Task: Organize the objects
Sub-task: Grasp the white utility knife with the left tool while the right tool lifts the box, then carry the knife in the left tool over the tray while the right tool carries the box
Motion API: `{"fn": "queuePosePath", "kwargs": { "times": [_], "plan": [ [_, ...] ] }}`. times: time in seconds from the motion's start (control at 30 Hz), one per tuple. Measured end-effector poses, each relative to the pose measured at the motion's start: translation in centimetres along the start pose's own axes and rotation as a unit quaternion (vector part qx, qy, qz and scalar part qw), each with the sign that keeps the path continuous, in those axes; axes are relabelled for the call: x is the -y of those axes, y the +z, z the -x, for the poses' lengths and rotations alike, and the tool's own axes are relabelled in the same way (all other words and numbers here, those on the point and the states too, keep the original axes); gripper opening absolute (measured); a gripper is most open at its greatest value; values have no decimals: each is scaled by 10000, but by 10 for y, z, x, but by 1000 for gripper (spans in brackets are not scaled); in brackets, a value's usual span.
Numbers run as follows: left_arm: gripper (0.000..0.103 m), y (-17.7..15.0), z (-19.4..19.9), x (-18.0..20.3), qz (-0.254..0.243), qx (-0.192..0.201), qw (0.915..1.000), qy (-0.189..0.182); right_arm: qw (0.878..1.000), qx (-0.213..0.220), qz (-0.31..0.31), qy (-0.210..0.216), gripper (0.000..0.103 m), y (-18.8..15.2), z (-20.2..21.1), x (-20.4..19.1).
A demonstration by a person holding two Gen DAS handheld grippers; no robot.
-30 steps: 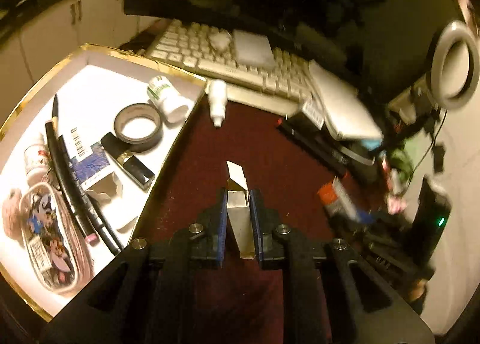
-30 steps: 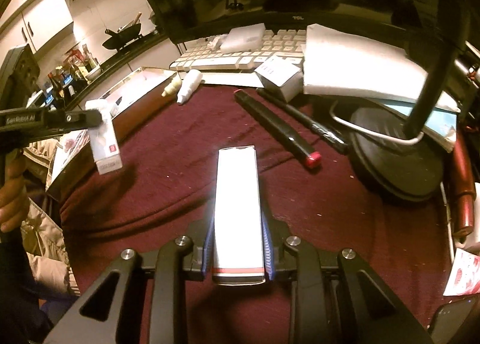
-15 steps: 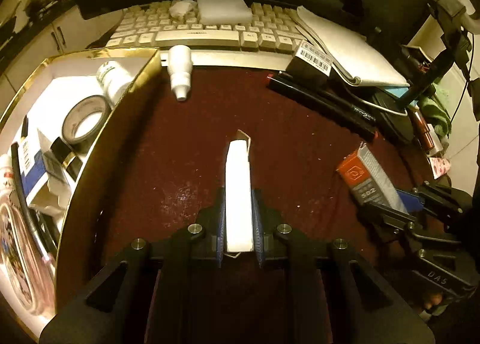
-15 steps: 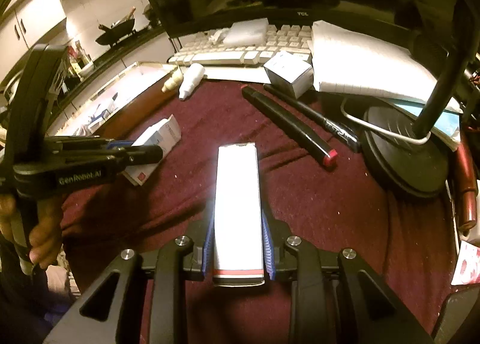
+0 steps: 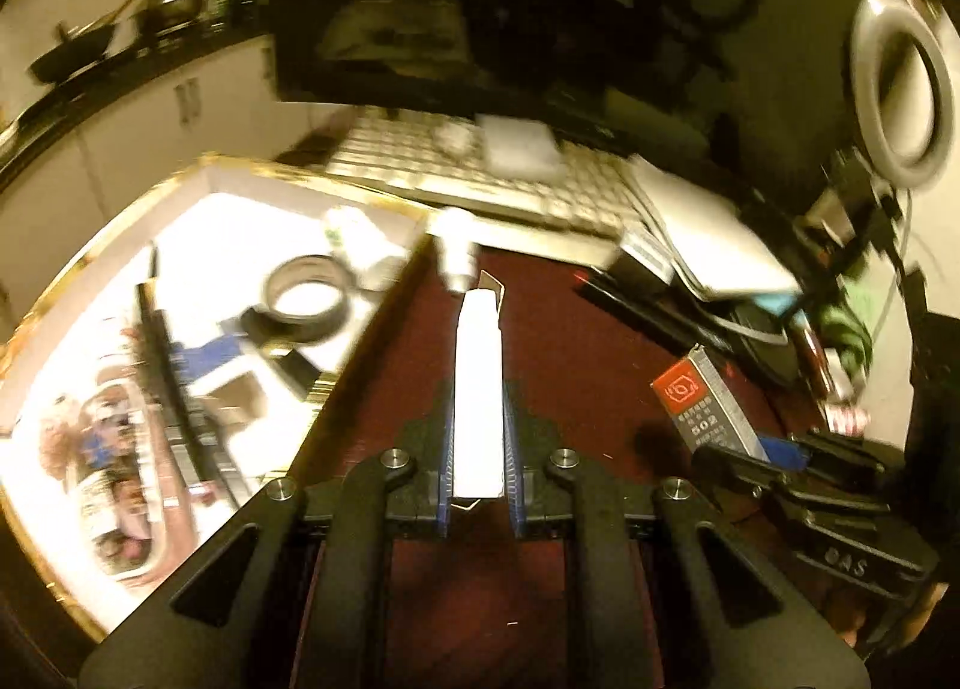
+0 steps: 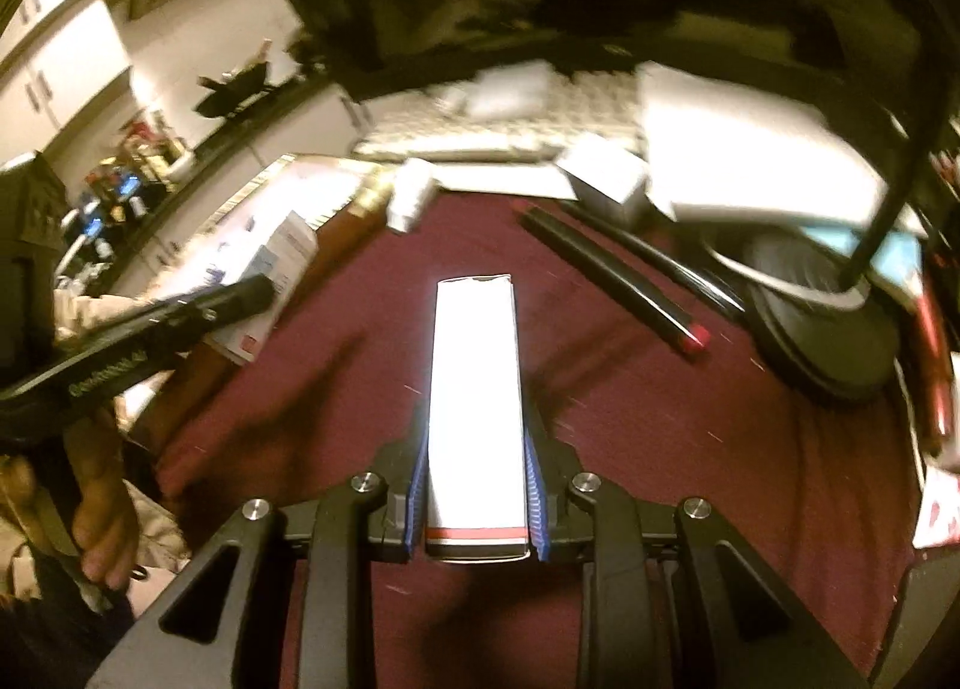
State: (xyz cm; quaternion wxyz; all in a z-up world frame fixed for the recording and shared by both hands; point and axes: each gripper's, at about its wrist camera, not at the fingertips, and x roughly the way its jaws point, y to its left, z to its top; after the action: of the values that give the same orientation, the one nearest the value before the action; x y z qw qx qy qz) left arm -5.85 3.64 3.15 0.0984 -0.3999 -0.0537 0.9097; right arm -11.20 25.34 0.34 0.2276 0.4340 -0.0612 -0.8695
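My left gripper [image 5: 478, 437] is shut on a small white carton [image 5: 477, 389] with an open end flap, held above the dark red cloth beside the gold-rimmed white tray [image 5: 198, 173]. The left gripper [image 6: 240, 299] also shows in the right wrist view with that carton [image 6: 270, 281]. My right gripper [image 6: 477, 485] is shut on a long white box [image 6: 474, 407] with a red stripe. The right gripper [image 5: 774, 461] shows in the left wrist view with the box's red "502" face [image 5: 696, 407].
The tray holds a tape roll [image 5: 306, 305], a white bottle [image 5: 360, 245], pens and packets. A white dropper bottle [image 5: 456, 251] lies near the tray corner. A keyboard [image 5: 480, 173], black markers [image 6: 612, 281], a lamp base [image 6: 822, 329] and a ring light [image 5: 900, 95] stand behind.
My left gripper has swung left toward the tray, carton still held. My right gripper keeps its box and has barely moved.
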Motion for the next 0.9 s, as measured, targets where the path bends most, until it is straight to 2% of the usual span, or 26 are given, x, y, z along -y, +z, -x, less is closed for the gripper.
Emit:
{"fn": "queuePosePath", "kwargs": {
  "times": [0.13,0.27,0.47,0.67,0.9],
  "plan": [
    [13,12,15,-39,515,170,9980,328,9994,27,156,314,26,20,-9,-31],
    [13,26,20,-82,1132,241,9913,627,9981,-59,296,530,26,44,-32,-61],
    [13,35,25,-129,1691,379,9796,1014,9952,-260,484,811,26,71,-69,-100],
    [13,41,5,-161,2156,60,9736,751,9936,-415,540,900,26,98,-108,-126],
    [13,44,-9,-172,2336,-161,9688,814,9933,-538,579,848,26,124,-141,-138]
  ]
}}
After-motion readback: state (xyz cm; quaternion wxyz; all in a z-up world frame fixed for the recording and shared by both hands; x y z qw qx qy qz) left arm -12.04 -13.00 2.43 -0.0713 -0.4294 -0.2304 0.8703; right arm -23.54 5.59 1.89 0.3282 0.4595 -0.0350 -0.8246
